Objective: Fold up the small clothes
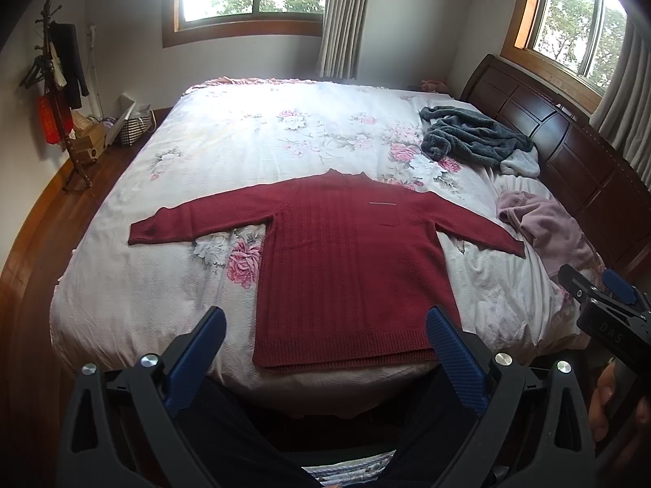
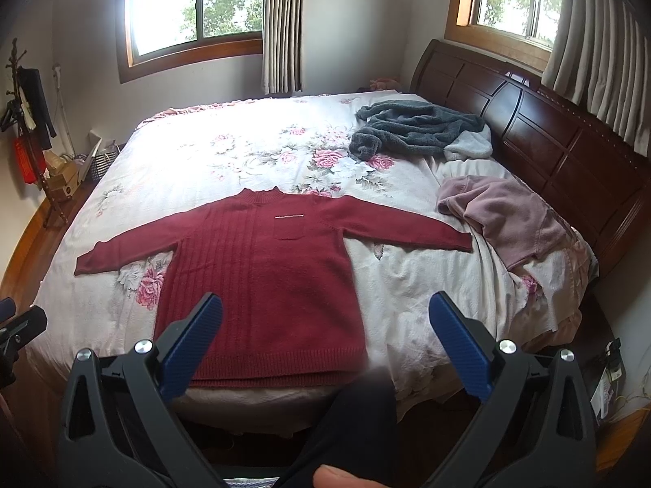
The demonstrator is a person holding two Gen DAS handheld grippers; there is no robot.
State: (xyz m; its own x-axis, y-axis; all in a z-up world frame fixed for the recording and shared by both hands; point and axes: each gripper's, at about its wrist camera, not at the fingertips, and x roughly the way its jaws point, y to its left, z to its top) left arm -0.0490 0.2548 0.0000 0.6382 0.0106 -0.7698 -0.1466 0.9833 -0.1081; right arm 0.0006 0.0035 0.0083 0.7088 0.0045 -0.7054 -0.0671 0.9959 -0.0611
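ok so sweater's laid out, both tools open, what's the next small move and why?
Probably bring the left tool forward to the left sleeve cuff, ready to fold it across the body. The red sweater already lies flat on the bed with both sleeves spread, and both tools hang open short of it, holding nothing. The right tool could mirror this.

A bed with a white, rose-printed cover and a dark wooden headboard carries three garments. A dark red sweater lies flat, front up, both sleeves spread, well away from the headboard. A crumpled pink garment lies just beside the headboard, its edge close to one sweater cuff. A bunched grey fleece garment lies against the headboard, farther along it.
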